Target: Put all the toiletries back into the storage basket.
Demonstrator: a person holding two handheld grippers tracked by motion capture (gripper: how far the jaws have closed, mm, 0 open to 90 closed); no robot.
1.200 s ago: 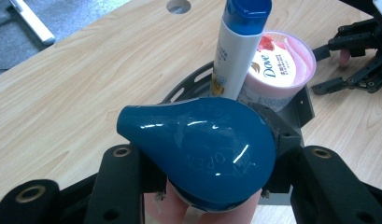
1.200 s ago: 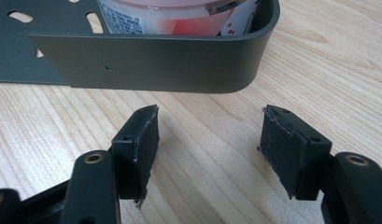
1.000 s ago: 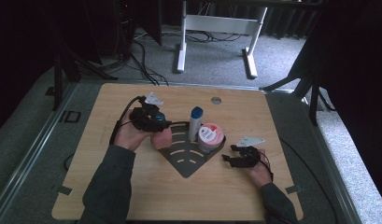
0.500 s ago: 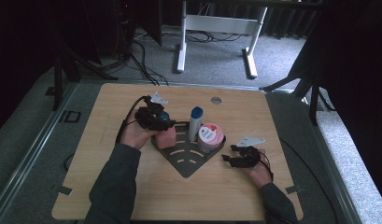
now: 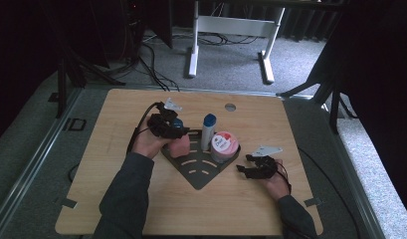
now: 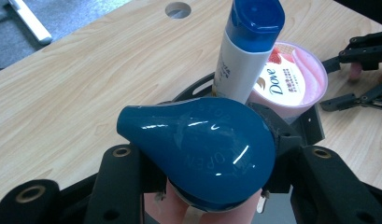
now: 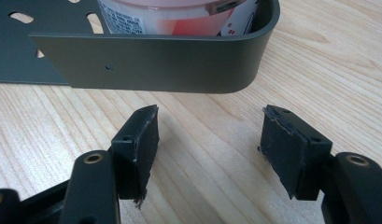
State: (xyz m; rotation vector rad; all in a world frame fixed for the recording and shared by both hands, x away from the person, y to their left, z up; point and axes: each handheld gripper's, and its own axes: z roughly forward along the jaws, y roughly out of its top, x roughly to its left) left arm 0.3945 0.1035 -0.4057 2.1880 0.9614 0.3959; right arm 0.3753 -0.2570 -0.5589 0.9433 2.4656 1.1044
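Note:
My left gripper (image 5: pixel 172 130) is shut on a pink bottle with a blue teardrop cap (image 6: pixel 202 149), held upright over the left corner of the dark grey corner tray (image 5: pixel 201 172). Its jaws clasp the bottle's body just below the cap. A white bottle with a blue cap (image 5: pixel 208 130) and a pink Dove jar (image 5: pixel 223 145) stand in the tray behind it. My right gripper (image 5: pixel 244 171) rests low on the wood just right of the tray, open, with nothing between its pads (image 7: pixel 142 135). The tray's curved wall (image 7: pixel 156 65) and the jar (image 7: pixel 170 18) lie ahead of it.
A round hole (image 5: pixel 230 106) sits near the table's far edge. A cable (image 5: pixel 139 127) trails from my left gripper across the wood. A white desk frame (image 5: pixel 231 30) and floor cables lie beyond the table.
My left hand has shifted slightly right toward the tray with the bottle still in its jaws. The right gripper has stayed put.

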